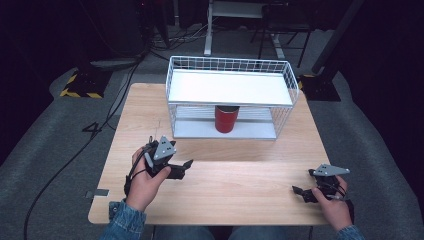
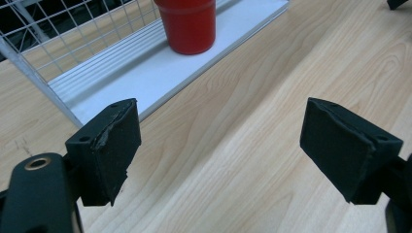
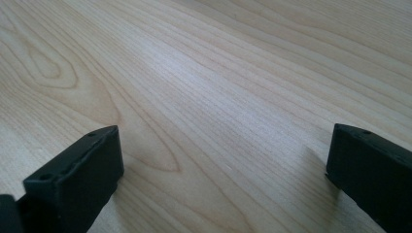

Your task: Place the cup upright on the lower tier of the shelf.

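left gripper (image 1: 186, 166): jaws apart, empty, over the tabletop (image 1: 240, 190) near its front left. right gripper (image 1: 299, 191): jaws apart, empty, low over the front right. red cup (image 1: 226, 119): upright on the lower shelf of the white wire rack (image 1: 287, 75), under its upper shelf.

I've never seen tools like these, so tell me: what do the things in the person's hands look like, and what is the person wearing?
Each hand holds a black two-jaw tool: the left gripper and right gripper. Each has blocky black pads and a grey three-cornered plate on top. The sleeves are blue denim.
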Tool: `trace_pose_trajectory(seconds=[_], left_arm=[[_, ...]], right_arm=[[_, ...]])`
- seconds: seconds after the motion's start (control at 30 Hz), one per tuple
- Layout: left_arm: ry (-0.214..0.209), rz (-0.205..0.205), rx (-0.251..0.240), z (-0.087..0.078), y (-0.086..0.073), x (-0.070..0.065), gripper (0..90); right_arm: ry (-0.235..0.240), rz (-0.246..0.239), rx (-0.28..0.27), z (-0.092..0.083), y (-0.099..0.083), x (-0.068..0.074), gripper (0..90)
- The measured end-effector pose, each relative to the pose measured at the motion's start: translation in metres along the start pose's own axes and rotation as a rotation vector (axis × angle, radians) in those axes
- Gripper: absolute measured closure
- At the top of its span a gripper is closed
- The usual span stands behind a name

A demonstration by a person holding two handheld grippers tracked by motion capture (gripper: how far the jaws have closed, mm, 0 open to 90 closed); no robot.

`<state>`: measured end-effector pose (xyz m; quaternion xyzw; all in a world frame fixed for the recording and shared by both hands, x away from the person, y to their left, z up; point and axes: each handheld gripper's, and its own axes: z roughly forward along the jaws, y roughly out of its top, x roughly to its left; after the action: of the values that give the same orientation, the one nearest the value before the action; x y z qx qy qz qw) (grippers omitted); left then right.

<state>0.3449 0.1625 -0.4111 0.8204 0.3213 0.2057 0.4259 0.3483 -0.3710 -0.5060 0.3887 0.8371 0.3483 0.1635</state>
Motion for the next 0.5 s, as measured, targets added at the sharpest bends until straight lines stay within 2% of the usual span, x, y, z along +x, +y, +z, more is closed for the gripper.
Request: trace_pose_trajectory(seconds=[0.17, 0.37, 0.43, 0.5], left_arm=[[-0.005, -0.031, 0.01, -0.011, -0.015, 0.002, 15.6], [-0.003, -0.065, 0.054, -0.02, -0.037, 0.004, 15.6], [-0.011, -0.097, 0.056, -0.022, -0.045, 0.006, 15.6], [-0.015, -0.136, 0.08, -0.021, -0.052, 0.009, 15.7]], right_arm=[[0.0, 0.001, 0.0, 0.0, 0.0, 0.0, 0.2], [0.0, 0.001, 0.0, 0.0, 0.0, 0.0, 0.3], [0.0, 0.001, 0.0, 0.0, 0.0, 0.0, 0.3], [0.0, 0.0, 0.0, 0.0, 0.0, 0.0, 0.3]])
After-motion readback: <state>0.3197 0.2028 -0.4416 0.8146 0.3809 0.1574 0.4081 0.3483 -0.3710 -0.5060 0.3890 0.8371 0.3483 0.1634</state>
